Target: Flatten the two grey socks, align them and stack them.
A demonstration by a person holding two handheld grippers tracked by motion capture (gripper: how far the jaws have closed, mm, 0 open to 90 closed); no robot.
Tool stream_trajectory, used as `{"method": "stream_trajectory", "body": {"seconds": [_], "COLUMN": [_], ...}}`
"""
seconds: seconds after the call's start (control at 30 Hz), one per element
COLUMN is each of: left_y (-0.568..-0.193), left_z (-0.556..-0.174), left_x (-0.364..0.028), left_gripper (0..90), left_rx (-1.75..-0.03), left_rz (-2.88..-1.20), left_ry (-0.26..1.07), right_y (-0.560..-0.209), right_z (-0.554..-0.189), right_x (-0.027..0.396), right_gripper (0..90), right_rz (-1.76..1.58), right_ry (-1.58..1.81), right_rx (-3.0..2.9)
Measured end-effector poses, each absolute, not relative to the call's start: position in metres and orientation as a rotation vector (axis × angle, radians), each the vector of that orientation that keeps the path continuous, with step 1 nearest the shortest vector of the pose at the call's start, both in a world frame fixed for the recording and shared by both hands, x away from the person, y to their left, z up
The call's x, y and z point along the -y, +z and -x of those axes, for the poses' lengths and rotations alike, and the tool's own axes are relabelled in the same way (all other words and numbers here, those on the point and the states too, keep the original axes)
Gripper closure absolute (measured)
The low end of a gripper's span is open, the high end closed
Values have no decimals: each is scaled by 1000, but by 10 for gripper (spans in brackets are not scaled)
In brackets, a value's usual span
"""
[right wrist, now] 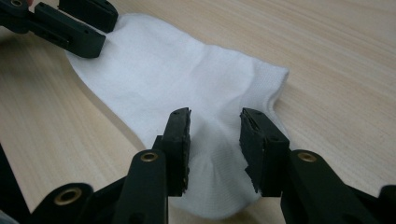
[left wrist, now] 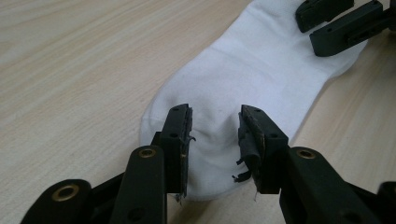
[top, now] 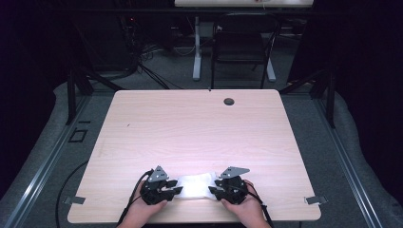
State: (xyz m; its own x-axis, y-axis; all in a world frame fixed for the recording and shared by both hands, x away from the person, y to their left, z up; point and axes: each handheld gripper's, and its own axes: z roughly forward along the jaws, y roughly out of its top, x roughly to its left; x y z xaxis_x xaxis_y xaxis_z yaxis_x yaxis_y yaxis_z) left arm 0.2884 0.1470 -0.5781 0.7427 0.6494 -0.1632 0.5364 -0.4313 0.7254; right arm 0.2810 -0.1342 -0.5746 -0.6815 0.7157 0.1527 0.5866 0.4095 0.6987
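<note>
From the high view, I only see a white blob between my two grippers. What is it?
Observer: A white sock, flat on the table.
Operator: Is my left one squeezing it?
Observer: The left gripper has its jaws apart over the rounded end, with cloth puckered between them.
Operator: And the right one?
Observer: The right gripper straddles the other end, near the ribbed cuff.
</note>
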Motion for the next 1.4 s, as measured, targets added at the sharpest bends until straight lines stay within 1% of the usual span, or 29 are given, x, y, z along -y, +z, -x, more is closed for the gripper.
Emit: {"method": "stream_trajectory", "body": {"seconds": [0.43, 0.67, 1.03, 1.07, 1.1, 1.13, 1.23, 1.4], "left_y": [-578, -580, -581, -581, -580, -580, -577, -570], "left_z": [-312, -322, -328, -327, -327, -327, -325, -322], "left_x": [-157, -159, -160, -159, -159, -159, -162, -170], "left_gripper": [634, 635, 632, 627, 593, 593, 542, 510], "left_rx": [-960, -980, -996, -1005, -1005, -1011, -1008, -1024], "left_rz": [-2092, -2071, -2045, -2038, -2037, -2029, -2010, -1971], "left_ry": [190, 203, 216, 220, 220, 223, 222, 227], "right_y": [-572, -574, -576, -576, -576, -576, -572, -562], "right_z": [-310, -321, -329, -329, -329, -329, -326, -318], "right_x": [119, 118, 120, 120, 120, 120, 120, 123], "right_gripper": [647, 651, 652, 651, 640, 640, 610, 576], "right_rz": [-1205, -1237, -1261, -1258, -1260, -1260, -1259, -1203], "right_ry": [1097, 1130, 1172, 1174, 1180, 1180, 1210, 1240], "right_rx": [-2495, -2481, -2450, -2452, -2448, -2448, -2426, -2393]}}
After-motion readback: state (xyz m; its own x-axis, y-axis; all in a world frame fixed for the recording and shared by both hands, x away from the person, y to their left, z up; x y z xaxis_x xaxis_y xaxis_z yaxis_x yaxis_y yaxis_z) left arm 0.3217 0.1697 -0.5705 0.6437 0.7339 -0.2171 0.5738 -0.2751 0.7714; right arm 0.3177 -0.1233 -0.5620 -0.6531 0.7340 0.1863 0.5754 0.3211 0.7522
